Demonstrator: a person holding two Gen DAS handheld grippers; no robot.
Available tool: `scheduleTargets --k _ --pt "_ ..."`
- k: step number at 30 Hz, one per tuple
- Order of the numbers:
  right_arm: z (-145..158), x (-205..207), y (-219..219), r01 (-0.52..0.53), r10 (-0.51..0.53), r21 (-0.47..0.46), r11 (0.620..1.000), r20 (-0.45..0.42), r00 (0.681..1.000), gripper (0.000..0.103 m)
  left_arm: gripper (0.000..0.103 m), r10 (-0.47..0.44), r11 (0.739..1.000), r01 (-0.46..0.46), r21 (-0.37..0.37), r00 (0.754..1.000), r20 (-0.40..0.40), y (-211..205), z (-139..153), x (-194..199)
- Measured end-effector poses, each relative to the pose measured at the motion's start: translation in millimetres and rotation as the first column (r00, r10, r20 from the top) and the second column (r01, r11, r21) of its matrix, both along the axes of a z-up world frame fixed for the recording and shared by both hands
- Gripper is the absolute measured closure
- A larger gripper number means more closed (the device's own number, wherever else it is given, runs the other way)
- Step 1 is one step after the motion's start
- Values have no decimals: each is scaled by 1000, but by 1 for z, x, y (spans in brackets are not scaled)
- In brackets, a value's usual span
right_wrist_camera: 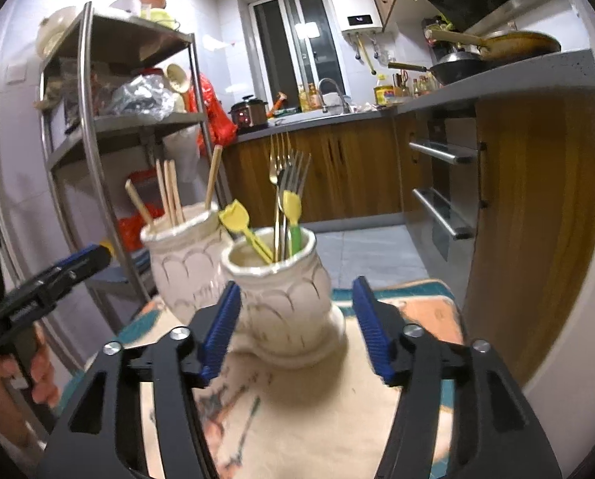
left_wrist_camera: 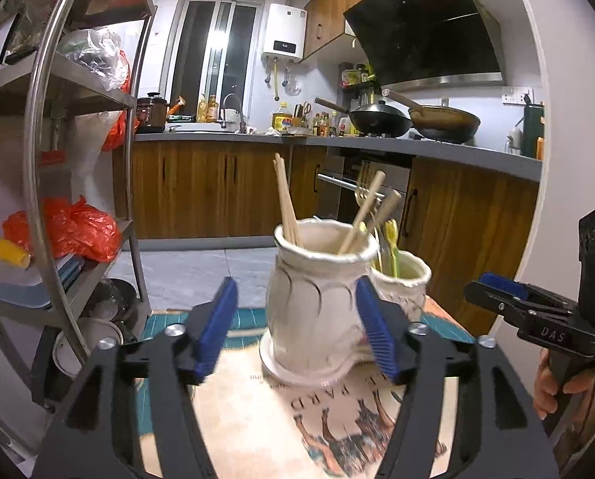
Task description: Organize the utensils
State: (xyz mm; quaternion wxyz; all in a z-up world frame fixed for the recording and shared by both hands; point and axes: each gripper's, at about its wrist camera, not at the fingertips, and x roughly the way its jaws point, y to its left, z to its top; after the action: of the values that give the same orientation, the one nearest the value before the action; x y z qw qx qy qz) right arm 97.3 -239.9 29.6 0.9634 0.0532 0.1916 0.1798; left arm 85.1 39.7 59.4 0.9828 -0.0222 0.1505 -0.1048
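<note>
Kitchen background: wooden cabinets, steel shelf rack (left_wrist_camera: 78, 127). Patterned cloth (right_wrist_camera: 297, 399) covers the table. Two white ceramic jars stand side by side, touching or nearly so. Chopstick jar (left_wrist_camera: 317, 299) holds wooden chopsticks (left_wrist_camera: 285, 199); fork jar (right_wrist_camera: 281, 295) holds forks (right_wrist_camera: 287, 175) and yellow plastic utensils (right_wrist_camera: 237, 215). Left claw (left_wrist_camera: 297, 331) open, straddling chopstick jar. Right claw (right_wrist_camera: 297, 327) open, straddling fork jar, nothing gripped.

Glossy ceramic vases (right_wrist_camera: 281, 299), wooden chopsticks (right_wrist_camera: 169, 191), metal forks (right_wrist_camera: 287, 171).
</note>
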Motion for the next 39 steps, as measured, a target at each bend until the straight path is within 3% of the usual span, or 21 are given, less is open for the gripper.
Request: scheduleTargets --k 4,9,19,39 --pt "-5 -18 4 2 2 -71 997 53 999 17 22 5 1000 -5 24 1000 7 -6 -7 -13" --pt "-7 -31 11 -10 25 -128 992 114 993 10 6 29 999 -30 45 999 29 -8 -12 -20" --pt "-7 -36 14 -27 48 -141 990 149 988 6 6 38 995 -41 94 998 40 -11 -27 -20" --pt "-5 -48 15 -31 57 -126 992 209 976 5 6 46 996 -51 73 997 70 -11 -26 -23"
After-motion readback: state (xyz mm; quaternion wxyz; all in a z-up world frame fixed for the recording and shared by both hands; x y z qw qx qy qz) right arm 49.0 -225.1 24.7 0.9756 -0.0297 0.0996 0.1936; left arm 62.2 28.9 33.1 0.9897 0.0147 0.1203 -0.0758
